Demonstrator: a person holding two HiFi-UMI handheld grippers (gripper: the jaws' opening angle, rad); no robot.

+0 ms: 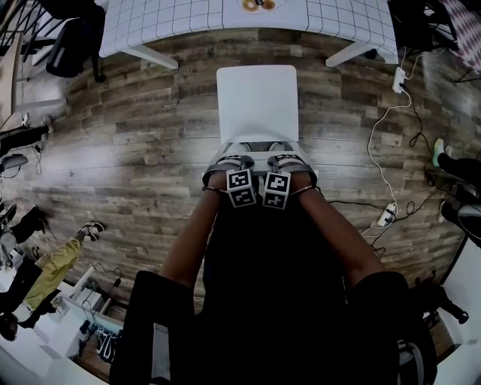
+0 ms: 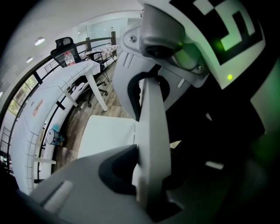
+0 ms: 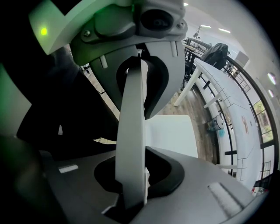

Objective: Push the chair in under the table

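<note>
Head view: white chair on wood-plank floor, drawn out from white tabletop, seat front near the tabletop's near edge and not under it. Black grid lines across the tabletop. Left gripper and right gripper side by side at the chair's back, both pointing steeply down, an arm behind each. Black-and-white square markers on each cube, pattern only, no letters. Power strip and white cable on the floor at right, well apart from the chair.

Left gripper view: jaws narrow, clamped on the white backrest, one jaw against each face, no gap showing. Seat beyond the jaws, then tabletop. Clear cup with something blue inside, standing on the tabletop. Orange print on the tabletop, too small to read. Black office chair at the far side, red-and-white label on its back, wording not legible.

Right gripper view: same hold, jaws narrow and pressed on the backrest from both faces, seat and tabletop beyond. Cup visible again on the tabletop. Orange print further along, unreadable. No brand name legible anywhere.
</note>
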